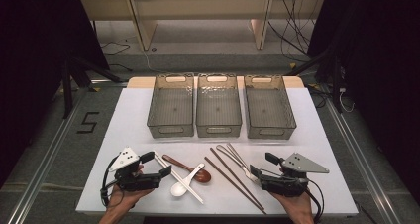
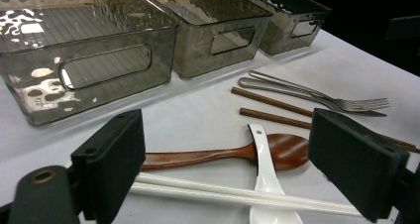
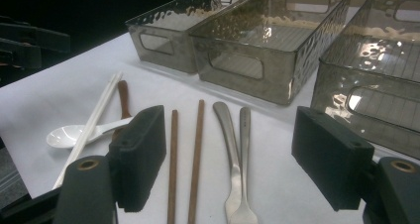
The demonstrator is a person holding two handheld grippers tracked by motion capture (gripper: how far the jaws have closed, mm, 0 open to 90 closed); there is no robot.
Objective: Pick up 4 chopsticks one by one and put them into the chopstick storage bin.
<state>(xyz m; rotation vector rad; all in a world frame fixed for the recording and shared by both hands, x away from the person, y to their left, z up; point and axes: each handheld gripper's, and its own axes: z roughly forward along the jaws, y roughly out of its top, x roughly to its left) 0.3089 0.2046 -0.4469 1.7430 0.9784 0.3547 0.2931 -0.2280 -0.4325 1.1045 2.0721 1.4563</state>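
Item list, tabletop w/ white matte sheet (image 1: pixel 317 135):

- 3 bins (image 1: pixel 218 105), smoked clear plastic, rectangular, ribbed floors, slot handles; set side by side at far edge.
- White chopsticks (image 1: pixel 179 176), pair, slim, glossy; laid diagonally just in front of left gripper (image 1: pixel 156 165), across white ceramic spoon (image 1: pixel 184 183).
- Wooden spoon (image 1: pixel 190 169), dark reddish, polished, oval bowl; crossed by white spoon handle.
- Brown chopsticks (image 1: pixel 233 181), pair, matte wood, straight; centre-right.
- 2 forks (image 1: pixel 236 157), brushed steel, curved handles; just beside right gripper (image 1: pixel 261 165).

Left gripper: jaws spread, nothing grasped. Right gripper: jaws spread, nothing grasped; forks and brown chopsticks seen between its black block pads (image 3: pixel 141 154).
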